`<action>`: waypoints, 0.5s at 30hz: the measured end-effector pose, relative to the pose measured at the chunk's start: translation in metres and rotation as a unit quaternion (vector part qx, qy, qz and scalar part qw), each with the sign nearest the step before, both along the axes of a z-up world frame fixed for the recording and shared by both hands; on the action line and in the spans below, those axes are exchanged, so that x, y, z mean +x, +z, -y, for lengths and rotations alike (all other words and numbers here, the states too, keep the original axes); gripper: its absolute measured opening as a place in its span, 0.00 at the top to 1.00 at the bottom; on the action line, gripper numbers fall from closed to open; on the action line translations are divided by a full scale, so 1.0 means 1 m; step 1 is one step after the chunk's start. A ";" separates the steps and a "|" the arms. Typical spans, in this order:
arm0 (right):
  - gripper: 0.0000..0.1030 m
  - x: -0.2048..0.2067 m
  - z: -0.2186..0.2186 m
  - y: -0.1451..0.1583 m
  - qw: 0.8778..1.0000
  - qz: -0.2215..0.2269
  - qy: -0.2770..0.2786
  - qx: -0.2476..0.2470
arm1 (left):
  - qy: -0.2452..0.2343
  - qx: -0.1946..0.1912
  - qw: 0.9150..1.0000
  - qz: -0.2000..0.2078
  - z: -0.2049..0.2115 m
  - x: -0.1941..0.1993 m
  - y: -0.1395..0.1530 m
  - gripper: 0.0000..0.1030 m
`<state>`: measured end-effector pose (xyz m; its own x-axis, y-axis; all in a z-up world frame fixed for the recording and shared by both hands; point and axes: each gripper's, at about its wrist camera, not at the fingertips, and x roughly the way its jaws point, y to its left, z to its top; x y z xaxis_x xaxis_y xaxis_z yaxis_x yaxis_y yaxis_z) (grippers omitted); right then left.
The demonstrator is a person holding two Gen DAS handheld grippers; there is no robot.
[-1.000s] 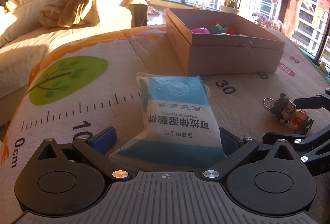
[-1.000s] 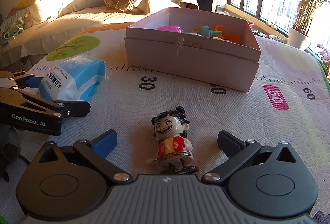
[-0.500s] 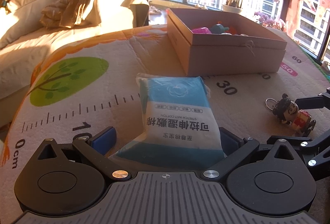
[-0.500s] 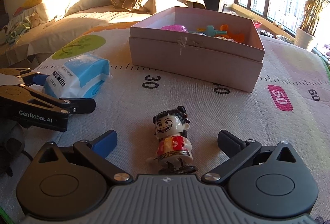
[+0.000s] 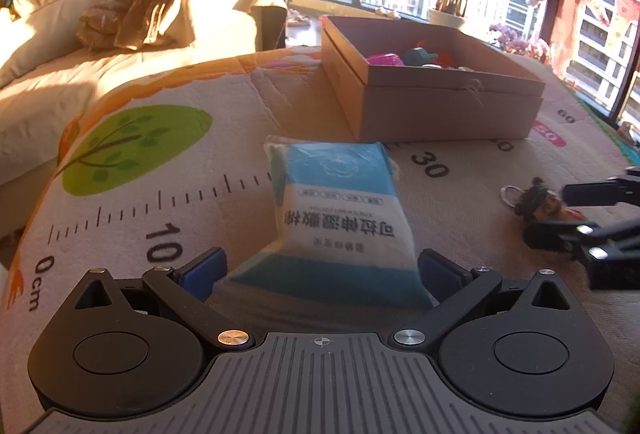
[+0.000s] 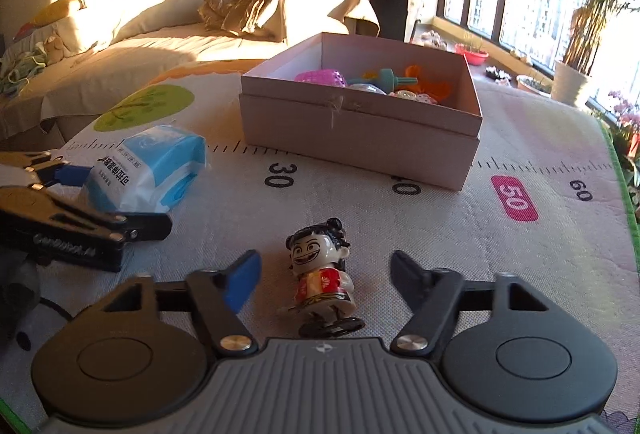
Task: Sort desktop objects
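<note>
A blue and white wet-wipe pack [image 5: 338, 210] lies on the ruler-print mat, its near end between the fingers of my left gripper [image 5: 322, 268], which is open and touches it loosely or not at all. The pack also shows in the right wrist view [image 6: 148, 170]. A small doll figurine [image 6: 322, 274] with black hair and a red top lies between the fingers of my right gripper [image 6: 326, 274], which is open with gaps on both sides. The doll also shows in the left wrist view [image 5: 540, 200]. An open cardboard box [image 6: 360, 138] holding several toys stands behind.
The mat [image 6: 540, 254] covers the surface, with ruler numbers and a green tree print [image 5: 132, 150]. A bed with blankets [image 6: 240, 6] lies behind. Windows and potted plants [image 6: 580, 34] are at the right. The mat's green edge [image 6: 624, 194] runs along the right.
My right gripper's fingers have narrowed around the doll and the view has shifted closer. My left gripper has stayed around the pack's near end.
</note>
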<state>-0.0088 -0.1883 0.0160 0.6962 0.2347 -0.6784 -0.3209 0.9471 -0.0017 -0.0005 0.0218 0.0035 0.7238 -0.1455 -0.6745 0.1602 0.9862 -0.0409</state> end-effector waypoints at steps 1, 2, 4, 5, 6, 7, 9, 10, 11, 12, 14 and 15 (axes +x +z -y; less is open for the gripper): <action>0.49 0.003 0.000 0.000 1.000 -0.006 -0.001 -0.004 | 0.001 -0.002 1.000 0.001 0.000 -0.004 0.002 0.00; 0.65 0.006 -0.001 0.000 1.000 -0.015 0.001 -0.013 | 0.004 -0.001 1.000 0.004 0.001 -0.007 0.005 0.00; 0.73 0.007 -0.004 0.002 0.999 -0.028 0.013 -0.021 | 0.009 0.003 1.000 0.010 0.002 -0.010 0.011 0.00; 0.73 0.005 -0.005 0.004 0.999 -0.033 0.019 -0.025 | 0.014 0.003 1.000 0.010 0.002 -0.008 0.015 0.00; 0.73 0.003 -0.006 0.008 0.999 -0.033 0.025 -0.027 | 0.019 0.002 1.000 0.009 0.003 -0.006 0.018 0.00; 0.73 0.000 -0.006 0.012 0.999 -0.032 0.029 -0.026 | 0.022 0.002 1.000 0.006 0.004 -0.002 0.020 0.00; 0.73 -0.007 -0.005 0.023 0.999 -0.031 0.034 -0.018 | 0.027 0.007 1.000 -0.002 0.007 0.008 0.023 0.00; 0.73 -0.010 -0.002 0.029 0.999 -0.029 0.034 -0.009 | 0.027 0.010 1.000 -0.004 0.009 0.012 0.023 0.01; 0.73 -0.013 0.000 0.036 0.999 -0.027 0.035 0.002 | 0.026 0.014 1.000 -0.006 0.012 0.016 0.023 0.07; 0.73 -0.017 0.003 0.043 0.999 -0.024 0.034 0.012 | 0.025 0.020 0.999 -0.011 0.014 0.019 0.021 0.21; 0.73 -0.022 0.010 0.057 0.999 -0.018 0.031 0.033 | 0.019 0.020 0.999 -0.021 0.017 0.024 0.020 0.39; 0.73 -0.024 0.014 0.064 0.999 -0.015 0.029 0.044 | 0.018 0.021 0.999 -0.018 0.018 0.023 0.021 0.42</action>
